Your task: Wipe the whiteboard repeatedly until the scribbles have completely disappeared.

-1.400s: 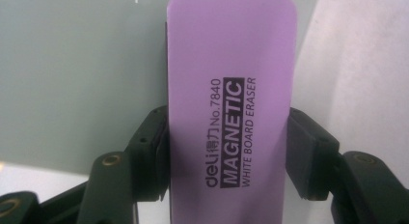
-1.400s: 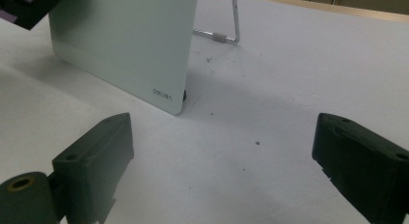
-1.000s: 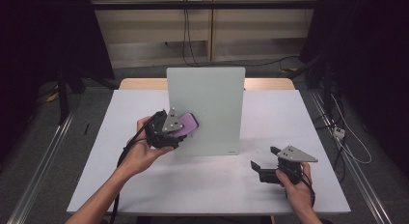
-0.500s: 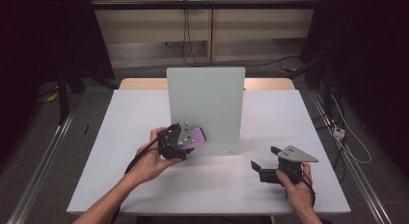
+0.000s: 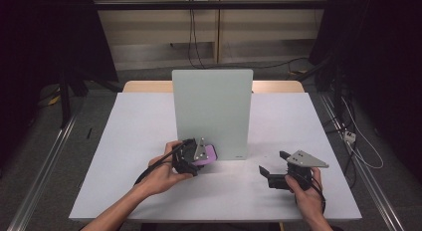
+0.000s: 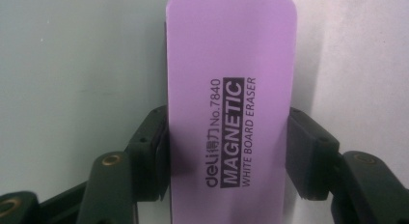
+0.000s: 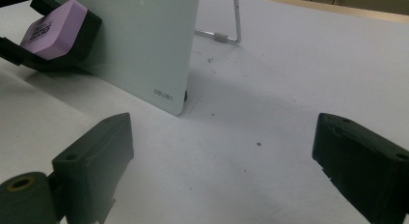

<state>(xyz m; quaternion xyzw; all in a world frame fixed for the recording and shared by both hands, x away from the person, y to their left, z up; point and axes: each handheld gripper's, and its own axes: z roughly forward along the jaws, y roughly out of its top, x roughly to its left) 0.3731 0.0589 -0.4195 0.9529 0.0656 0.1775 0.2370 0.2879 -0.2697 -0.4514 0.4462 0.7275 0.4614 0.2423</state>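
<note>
On the white worktop (image 5: 124,156) stands an upright pale-green glass board (image 5: 213,109). The left hand-held gripper (image 5: 196,159) pinches a purple rectangular magnetic eraser (image 6: 229,103) against the board's lower left corner. The right hand-held gripper (image 5: 271,173) rests spread, holding nothing.

Board (image 5: 212,111) upright mid-table (image 5: 124,141), eraser (image 5: 208,154) against its lower left front, right tool (image 5: 271,173) well right

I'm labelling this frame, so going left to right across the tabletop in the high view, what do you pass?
Left gripper clamped on the purple eraser → standing whiteboard → right gripper, jaws apart, resting on the white table.
</note>
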